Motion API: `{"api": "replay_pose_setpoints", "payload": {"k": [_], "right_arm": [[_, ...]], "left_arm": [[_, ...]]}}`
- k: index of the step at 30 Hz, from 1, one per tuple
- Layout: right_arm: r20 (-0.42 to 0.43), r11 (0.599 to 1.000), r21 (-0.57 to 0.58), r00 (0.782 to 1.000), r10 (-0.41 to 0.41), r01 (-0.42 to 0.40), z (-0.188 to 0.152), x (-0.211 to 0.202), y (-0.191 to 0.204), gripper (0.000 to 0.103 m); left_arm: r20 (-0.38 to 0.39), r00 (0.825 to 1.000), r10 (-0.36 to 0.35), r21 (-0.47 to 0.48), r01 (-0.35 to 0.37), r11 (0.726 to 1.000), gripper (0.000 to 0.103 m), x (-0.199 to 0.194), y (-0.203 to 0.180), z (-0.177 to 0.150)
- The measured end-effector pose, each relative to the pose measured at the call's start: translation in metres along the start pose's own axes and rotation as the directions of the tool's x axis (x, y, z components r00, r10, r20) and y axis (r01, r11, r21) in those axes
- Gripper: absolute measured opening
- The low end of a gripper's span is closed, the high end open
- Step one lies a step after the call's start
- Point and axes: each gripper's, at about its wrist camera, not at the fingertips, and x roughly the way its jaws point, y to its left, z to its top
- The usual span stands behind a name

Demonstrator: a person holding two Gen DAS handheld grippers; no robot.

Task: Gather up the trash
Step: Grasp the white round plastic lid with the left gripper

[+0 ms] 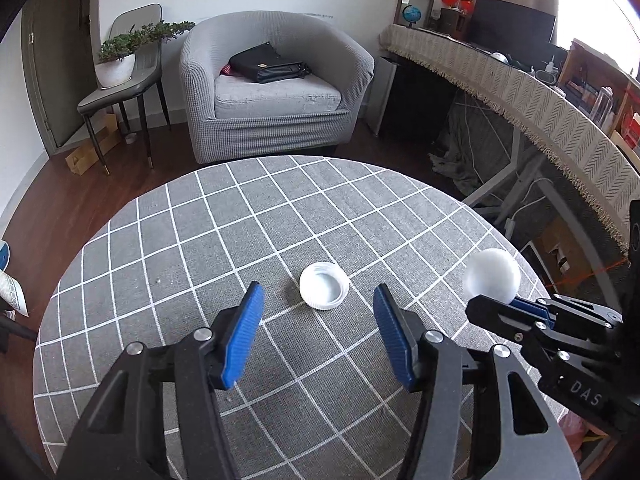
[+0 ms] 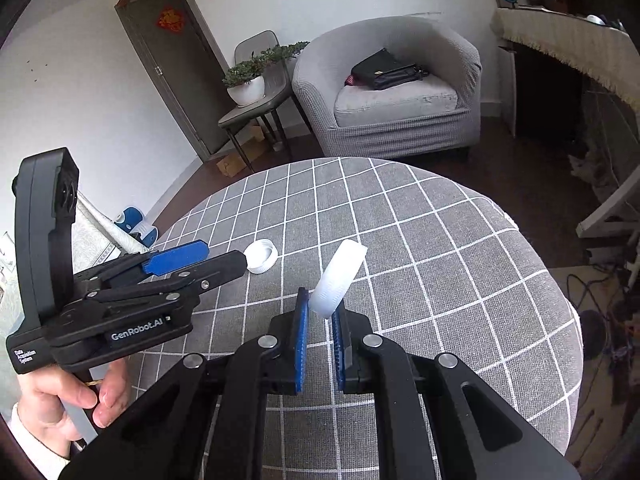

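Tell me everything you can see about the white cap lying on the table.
The cap is a round white lid, plastic by its look, with fine ribbing around its side wall. It lies flat with the open side up, so the shallow hollow and smooth inner floor show. It rests on the grey checked tablecloth, alone and untouched. The left gripper hangs open just short of it, blue pads to either side. A second white cap, pinched on edge in the right gripper, is held apart from it.

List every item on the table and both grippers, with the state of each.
left gripper: open, nothing held, aimed at the lid on the table
right gripper: shut on the held lid
held lid: on edge, lifted off the table
lid on the table: lying hollow side up, untouched
table: covered by checked cloth
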Motion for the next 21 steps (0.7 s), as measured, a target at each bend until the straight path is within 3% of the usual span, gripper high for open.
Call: {"api": "replay_pose_setpoints", "payload": {"k": [12,16,21], "right_arm": [[0.006,1.000,0.008,1.000,-0.002,0.002,0.001,-0.003,-0.009,0.011],[0.009,1.000,0.009,1.000,-0.003,0.003,0.001,-0.004,-0.008,0.011],[0.014,1.000,0.006,1.000,0.003,-0.003,0.003,-0.004,-0.002,0.011]], "left_arm": [[-0.048,0.998,0.035,0.044,-0.033,0.998,0.044,0.028,-0.009,0.004],[-0.045,0.997,0.060,0.079,-0.056,0.995,0.033,0.032,-0.011,0.005],[-0.040,0.998,0.045,0.070,-0.042,0.997,0.033,0.022,-0.004,0.001]]}}
